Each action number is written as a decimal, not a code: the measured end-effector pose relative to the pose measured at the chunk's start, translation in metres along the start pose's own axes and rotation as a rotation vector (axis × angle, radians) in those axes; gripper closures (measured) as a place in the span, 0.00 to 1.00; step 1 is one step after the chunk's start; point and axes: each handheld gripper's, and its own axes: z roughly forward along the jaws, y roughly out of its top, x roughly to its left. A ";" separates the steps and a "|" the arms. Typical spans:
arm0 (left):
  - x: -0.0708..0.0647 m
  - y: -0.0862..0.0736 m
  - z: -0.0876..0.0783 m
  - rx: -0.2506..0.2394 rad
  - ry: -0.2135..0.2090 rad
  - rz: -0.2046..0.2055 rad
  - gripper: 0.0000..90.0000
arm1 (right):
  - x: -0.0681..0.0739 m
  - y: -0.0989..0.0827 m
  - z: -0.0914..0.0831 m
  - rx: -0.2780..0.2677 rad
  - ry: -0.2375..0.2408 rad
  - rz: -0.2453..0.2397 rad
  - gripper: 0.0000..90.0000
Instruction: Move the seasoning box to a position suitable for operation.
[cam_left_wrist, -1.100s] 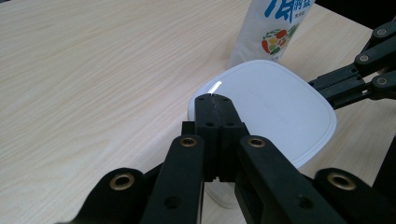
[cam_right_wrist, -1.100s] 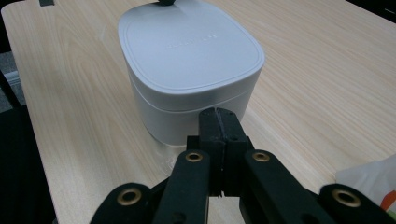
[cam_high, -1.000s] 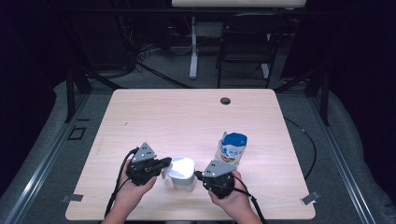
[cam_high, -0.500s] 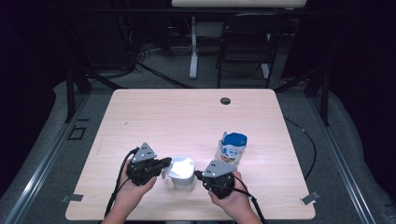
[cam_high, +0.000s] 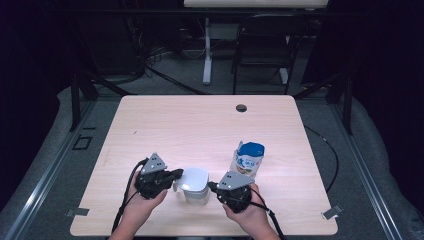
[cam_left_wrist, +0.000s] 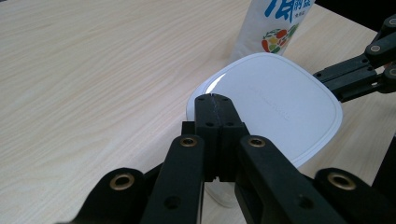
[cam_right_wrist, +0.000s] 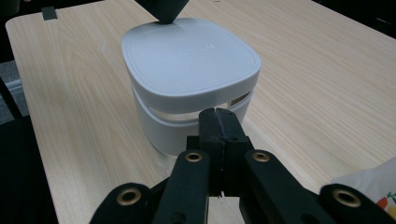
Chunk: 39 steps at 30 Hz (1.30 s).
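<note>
White lidded container (cam_high: 194, 184) sits between left gripper (cam_high: 175, 175) and right gripper (cam_high: 212, 187), both pressed together, tips pointing at it from opposite sides.

White container (cam_high: 194, 183) between two grippers

We look from high above the near edge of the table (cam_high: 165, 120), facing forward and down, far enough back to take in all four corners and the floor beyond. Our left gripper view sits low and close, looking along its closed jaws across the white container (cam_left_wrist: 275, 102) toward the table's right edge. Our right gripper view, equally close, faces the opposite way toward the left edge. All three views share the white container (cam_right_wrist: 187, 65) by the near edge.
</note>
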 end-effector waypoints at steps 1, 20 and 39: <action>0.000 0.000 0.001 -0.009 0.007 -0.003 1.00 | 0.000 0.000 0.000 -0.002 0.002 0.000 1.00; 0.000 -0.001 -0.001 -0.001 0.005 -0.003 1.00 | 0.004 0.004 -0.001 -0.016 0.003 -0.004 1.00; 0.005 -0.004 -0.010 -0.027 0.004 -0.028 0.97 | 0.006 0.008 -0.003 -0.037 0.009 0.008 1.00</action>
